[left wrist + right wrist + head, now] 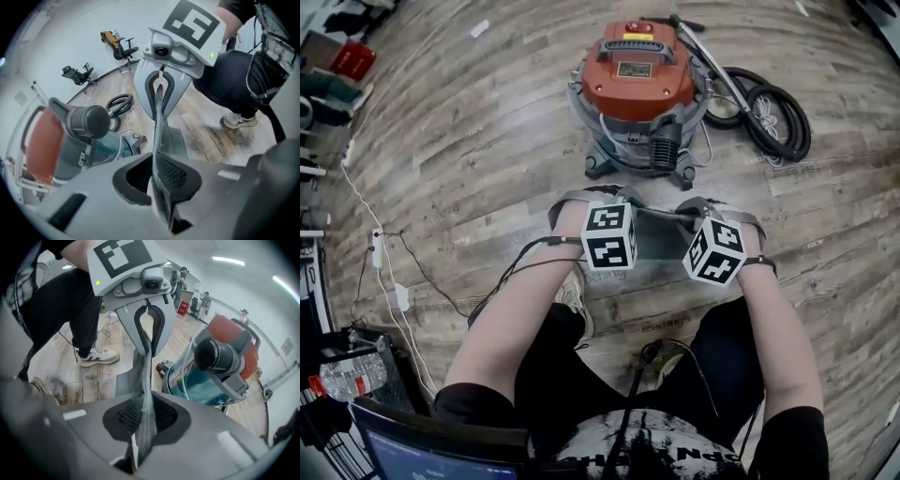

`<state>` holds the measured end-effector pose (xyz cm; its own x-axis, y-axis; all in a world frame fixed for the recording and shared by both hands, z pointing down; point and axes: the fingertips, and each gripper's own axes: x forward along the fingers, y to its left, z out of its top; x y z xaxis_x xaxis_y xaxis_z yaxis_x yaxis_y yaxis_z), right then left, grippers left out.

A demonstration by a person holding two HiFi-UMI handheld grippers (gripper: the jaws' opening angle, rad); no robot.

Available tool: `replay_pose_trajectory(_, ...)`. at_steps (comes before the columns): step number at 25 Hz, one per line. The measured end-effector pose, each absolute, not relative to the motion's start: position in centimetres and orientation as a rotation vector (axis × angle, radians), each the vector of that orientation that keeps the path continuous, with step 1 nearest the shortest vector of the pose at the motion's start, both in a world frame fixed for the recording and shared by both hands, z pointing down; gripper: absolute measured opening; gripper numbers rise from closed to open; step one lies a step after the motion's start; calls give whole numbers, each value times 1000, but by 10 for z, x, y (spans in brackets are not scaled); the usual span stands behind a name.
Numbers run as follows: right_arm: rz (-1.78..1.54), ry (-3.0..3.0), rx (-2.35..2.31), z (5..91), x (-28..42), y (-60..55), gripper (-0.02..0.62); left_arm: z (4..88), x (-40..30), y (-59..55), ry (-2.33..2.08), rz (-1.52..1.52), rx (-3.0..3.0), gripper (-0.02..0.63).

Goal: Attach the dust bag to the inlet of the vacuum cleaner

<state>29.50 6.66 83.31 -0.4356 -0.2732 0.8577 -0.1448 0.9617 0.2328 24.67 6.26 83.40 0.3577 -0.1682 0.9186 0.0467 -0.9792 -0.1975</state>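
The left gripper (154,161) was clamped shut on one end of the dust bag (159,124), and the right gripper (146,401) was clamped shut on the other end, so the bag's upper edge ran taut from jaw to jaw. In the head view the bag sat directly between the two grippers, at 3 o'clock from the left one and at 9 o'clock from the right one, in front of the person's knees. In each gripper view that edge showed as a thin grey band rising toward 12 o'clock from the closed jaws to the opposite gripper. The bag was a flat, pale grey sheet of soft, felt-like material, and a plain panel of it hung below the gripped edge above the wooden floor (469,159). The vacuum cleaner (637,84), with a red top on a grey drum, stood on the floor at 12 o'clock from the grippers, apart from the bag. Its black round inlet (216,356) pointed toward the person. A coiled black hose (773,117) lay at 3 o'clock from the vacuum cleaner.
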Motion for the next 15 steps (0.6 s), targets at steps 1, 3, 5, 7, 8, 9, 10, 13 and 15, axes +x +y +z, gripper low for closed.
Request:
replay_pose_trajectory(1, -153, -2032, 301, 822, 293, 64, 31, 823, 245, 59, 129, -1664, -2418, 29)
replay_pose_trajectory(3, -183, -2023, 312, 804, 291, 56, 31, 806, 243, 49, 176, -1640, -2415, 29)
replay_pose_trajectory(5, -217, -2011, 333, 790, 291, 50, 31, 792, 244, 41, 221, -1618, -2407, 29)
replay_pose_trajectory(7, -242, -2005, 363, 778, 295, 42, 29, 780, 247, 33, 254, -1593, -2364, 29)
replay_pose_trajectory(8, -252, -2001, 376, 774, 297, 38, 29, 775, 249, 30, 270, -1583, -2342, 29)
replay_pose_trajectory(9, -261, -1997, 387, 770, 299, 34, 29, 772, 251, 26, 289, -1574, -2331, 29)
replay_pose_trajectory(10, -270, -1994, 396, 766, 300, 30, 29, 768, 252, 23, 310, -1567, -2333, 29)
replay_pose_trajectory(13, -303, -1984, 423, 753, 300, 23, 29, 756, 253, 17, 384, -1538, -2365, 29)
replay_pose_trajectory(15, -322, -1974, 434, 744, 299, 21, 29, 748, 251, 14, 426, -1509, -2384, 31)
